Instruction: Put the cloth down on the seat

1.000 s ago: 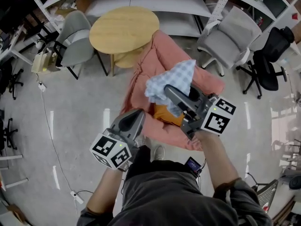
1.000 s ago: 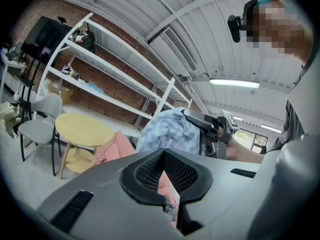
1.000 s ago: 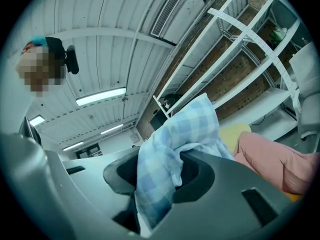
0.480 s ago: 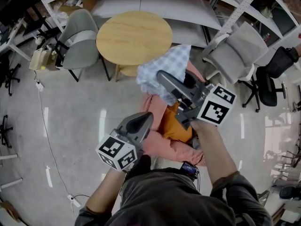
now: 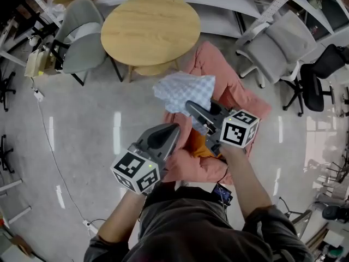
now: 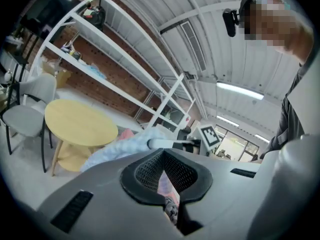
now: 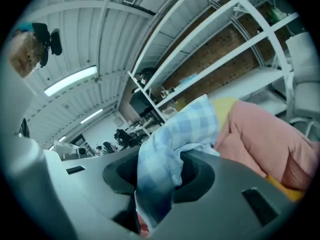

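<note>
A blue-and-white checked cloth point(image 5: 182, 91) hangs bunched above the left front part of a pink upholstered seat point(image 5: 232, 89) with an orange cushion point(image 5: 200, 146). My right gripper point(image 5: 192, 109) is shut on the cloth's lower edge. In the right gripper view the cloth point(image 7: 175, 139) fills the gap of that gripper point(image 7: 155, 189) and drapes over its jaws. My left gripper point(image 5: 173, 129) is beside the seat's front left, close to my body, shut and holding nothing. The left gripper view looks past its closed jaws point(image 6: 165, 184) at the cloth point(image 6: 120, 149).
A round wooden table point(image 5: 150, 29) stands just behind the seat. Grey chairs flank it at the left point(image 5: 82, 37) and right point(image 5: 278, 48), with a black office chair point(image 5: 322, 70) further right. White shelving lines the back wall. A cable point(image 5: 46, 146) runs over the floor at left.
My right gripper has kept its hold and carried the cloth a little left and lower over the seat's front. The left gripper has stayed low near my body.
</note>
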`<state>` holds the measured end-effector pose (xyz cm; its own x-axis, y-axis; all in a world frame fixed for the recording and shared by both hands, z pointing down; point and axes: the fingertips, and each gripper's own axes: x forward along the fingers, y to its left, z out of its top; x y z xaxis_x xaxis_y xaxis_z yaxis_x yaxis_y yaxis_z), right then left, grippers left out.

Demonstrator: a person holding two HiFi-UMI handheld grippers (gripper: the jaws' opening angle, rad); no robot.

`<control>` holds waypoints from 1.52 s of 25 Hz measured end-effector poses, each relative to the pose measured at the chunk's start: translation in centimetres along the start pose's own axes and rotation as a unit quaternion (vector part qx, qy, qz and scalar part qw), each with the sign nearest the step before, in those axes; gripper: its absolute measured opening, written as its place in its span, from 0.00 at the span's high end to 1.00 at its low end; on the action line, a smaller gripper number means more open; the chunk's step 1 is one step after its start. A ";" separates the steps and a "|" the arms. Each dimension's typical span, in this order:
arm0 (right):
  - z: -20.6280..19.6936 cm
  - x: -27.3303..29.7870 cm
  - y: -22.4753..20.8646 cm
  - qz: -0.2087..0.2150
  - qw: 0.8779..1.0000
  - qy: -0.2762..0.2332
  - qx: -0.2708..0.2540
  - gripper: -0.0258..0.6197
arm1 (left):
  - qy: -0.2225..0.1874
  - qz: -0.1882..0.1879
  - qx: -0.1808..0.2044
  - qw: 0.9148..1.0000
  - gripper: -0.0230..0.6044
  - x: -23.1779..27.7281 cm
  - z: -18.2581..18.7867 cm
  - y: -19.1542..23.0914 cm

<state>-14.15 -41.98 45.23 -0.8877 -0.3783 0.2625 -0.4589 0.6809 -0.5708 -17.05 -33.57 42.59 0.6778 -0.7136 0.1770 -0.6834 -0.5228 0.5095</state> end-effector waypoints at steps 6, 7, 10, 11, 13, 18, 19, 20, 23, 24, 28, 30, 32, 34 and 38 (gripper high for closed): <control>-8.0 -3.0 -7.2 -0.072 0.996 0.033 0.051 0.75 | 0.034 -0.006 -0.007 0.999 0.95 2.7 -3.4 0.6; -8.9 -3.3 -8.0 -0.079 0.995 0.037 0.057 0.75 | 0.039 -0.006 -0.007 0.999 0.95 3.2 -3.8 0.6; -11.4 -3.8 -9.9 -0.097 0.991 0.049 0.074 0.75 | 0.056 -0.007 -0.005 0.998 0.95 4.4 -5.2 0.4; -12.2 -3.9 -10.4 -0.103 0.990 0.055 0.078 0.75 | 0.060 -0.007 -0.005 0.998 0.95 4.7 -5.5 0.2; -13.4 -4.1 -11.4 -0.124 0.987 0.070 0.078 0.75 | 0.066 -0.007 -0.004 0.998 0.95 5.3 -5.9 -0.3; -14.6 -6.3 -13.2 -0.194 0.975 0.092 0.062 0.60 | 0.071 -0.009 0.009 0.997 0.95 5.7 -5.8 -1.5; -14.6 -7.1 -13.6 -0.204 0.973 0.088 0.064 0.59 | 0.071 -0.009 0.011 0.997 0.95 5.8 -5.8 -1.7; -14.6 -8.0 -14.0 -0.215 0.971 0.084 0.067 0.59 | 0.070 -0.009 0.012 0.997 0.95 5.8 -5.8 -1.9; -14.8 -10.7 -15.1 -0.243 0.964 0.077 0.078 0.59 | 0.067 -0.007 0.013 0.998 0.95 5.9 -5.7 -2.8; -14.9 -11.5 -15.3 -0.251 0.962 0.075 0.080 0.59 | 0.067 -0.007 0.014 0.998 0.95 6.0 -5.7 -3.2; -14.7 -14.4 -15.8 -0.282 0.954 0.071 0.078 0.59 | 0.066 -0.007 0.021 0.998 0.95 6.3 -5.6 -4.7; -14.6 -15.8 -16.0 -0.294 0.950 0.068 0.077 0.59 | 0.064 -0.007 0.025 0.998 0.95 6.4 -5.4 -5.6; -14.3 -16.8 -15.8 -0.292 0.951 0.061 0.079 0.59 | 0.061 -0.008 0.029 0.998 0.95 6.5 -5.3 -6.4; -13.9 -17.2 -14.9 -0.272 0.958 0.051 0.075 0.59 | 0.058 -0.008 0.032 0.998 0.95 6.6 -5.3 -7.2; -12.4 -17.5 -11.5 -0.208 0.977 0.025 0.045 0.60 | 0.057 -0.005 0.037 0.998 0.95 6.7 -5.8 -9.1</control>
<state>6.18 -35.45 56.81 -0.6263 -0.5776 0.5236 -0.7776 0.4157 -0.4717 -4.72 -30.91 44.09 0.7083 -0.6530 0.2683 -0.6916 -0.5654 0.4495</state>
